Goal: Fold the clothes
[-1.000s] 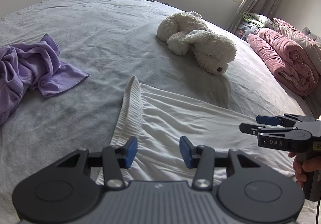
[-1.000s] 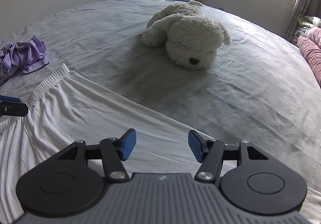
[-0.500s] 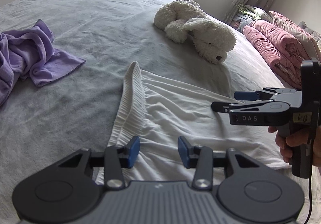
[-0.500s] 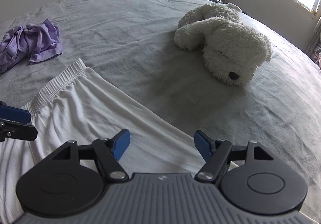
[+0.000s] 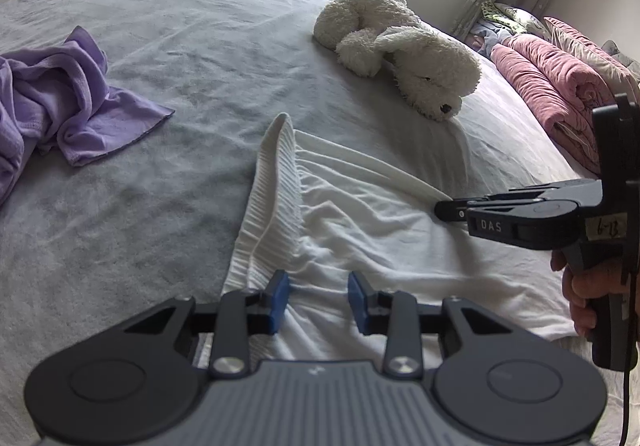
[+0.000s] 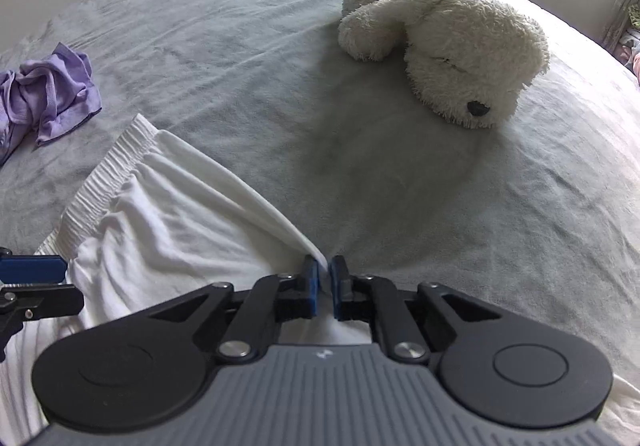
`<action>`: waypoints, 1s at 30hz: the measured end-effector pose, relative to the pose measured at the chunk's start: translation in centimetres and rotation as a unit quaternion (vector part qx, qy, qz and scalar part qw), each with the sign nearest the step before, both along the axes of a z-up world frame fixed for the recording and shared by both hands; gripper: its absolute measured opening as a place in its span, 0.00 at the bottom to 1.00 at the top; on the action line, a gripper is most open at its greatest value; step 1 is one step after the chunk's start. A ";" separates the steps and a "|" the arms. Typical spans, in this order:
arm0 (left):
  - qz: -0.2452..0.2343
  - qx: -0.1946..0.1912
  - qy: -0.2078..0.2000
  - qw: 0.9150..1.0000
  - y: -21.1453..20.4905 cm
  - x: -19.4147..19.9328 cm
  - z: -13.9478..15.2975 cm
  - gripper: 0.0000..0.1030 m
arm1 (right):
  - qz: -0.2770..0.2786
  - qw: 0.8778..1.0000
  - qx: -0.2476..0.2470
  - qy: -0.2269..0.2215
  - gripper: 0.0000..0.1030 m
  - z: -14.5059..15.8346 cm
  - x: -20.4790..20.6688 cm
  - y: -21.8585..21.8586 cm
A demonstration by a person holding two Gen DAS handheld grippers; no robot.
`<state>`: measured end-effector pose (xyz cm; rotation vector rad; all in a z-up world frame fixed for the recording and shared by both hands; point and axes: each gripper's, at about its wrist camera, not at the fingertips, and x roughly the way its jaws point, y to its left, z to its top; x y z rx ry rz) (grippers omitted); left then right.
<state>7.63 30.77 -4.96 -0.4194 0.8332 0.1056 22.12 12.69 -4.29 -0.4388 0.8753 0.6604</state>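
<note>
A white garment [image 5: 360, 222] with a ribbed elastic waistband [image 5: 272, 198] lies spread across the lower middle of the left wrist view, on a grey bedsheet [image 5: 200, 46]. In the right wrist view the same garment fills the lower left, its far edge running diagonally down to the right gripper [image 6: 325, 288] at the bottom centre. That gripper's blue pads [image 6: 311, 290] are pressed together on the garment's edge, with a thin ridge of white cloth pinched between them. In the left wrist view this gripper enters from the right edge, a hand [image 5: 580, 294] wrapped around its handle. The left gripper [image 5: 318, 302] sits at the bottom centre of its own view, just below the waistband; its jaws are closing, the pads stand apart, and wrinkled white cloth lies between them without being pressed. A crumpled purple garment [image 5: 60, 94] lies at the left edge, well apart from the white one. A white plush dog [image 6: 448, 34] rests in the upper right of the right wrist view, and pink folded bedding [image 5: 560, 86] lies along the right edge of the left wrist view.
</note>
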 end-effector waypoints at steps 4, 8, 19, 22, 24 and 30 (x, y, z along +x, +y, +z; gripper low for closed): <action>0.004 -0.021 0.002 1.000 1.1 0.0 -0.4 0.21 | -0.015 1.000 -0.003 -0.014 0.04 1.0 -1.5 -0.4; 0.011 -0.055 0.003 0.998 2.5 -0.4 -0.7 0.13 | -0.026 0.999 0.006 -0.033 0.04 2.9 -3.4 -1.7; 0.023 -0.073 0.009 0.997 2.8 -1.5 -0.8 0.10 | -0.023 0.995 0.026 -0.092 0.04 8.3 -9.9 -3.9; 0.026 -0.076 0.006 0.997 2.8 -1.7 -0.8 0.10 | -0.020 0.994 0.036 -0.098 0.04 9.1 -12.1 -4.6; 0.029 -0.079 0.002 0.996 3.0 -1.9 -1.0 0.09 | -0.015 0.994 0.042 -0.101 0.04 9.6 -13.7 -5.1; 0.039 -0.091 -0.005 0.995 3.5 -2.4 -1.2 0.06 | 0.001 0.993 0.062 -0.103 0.04 10.0 -18.7 -6.4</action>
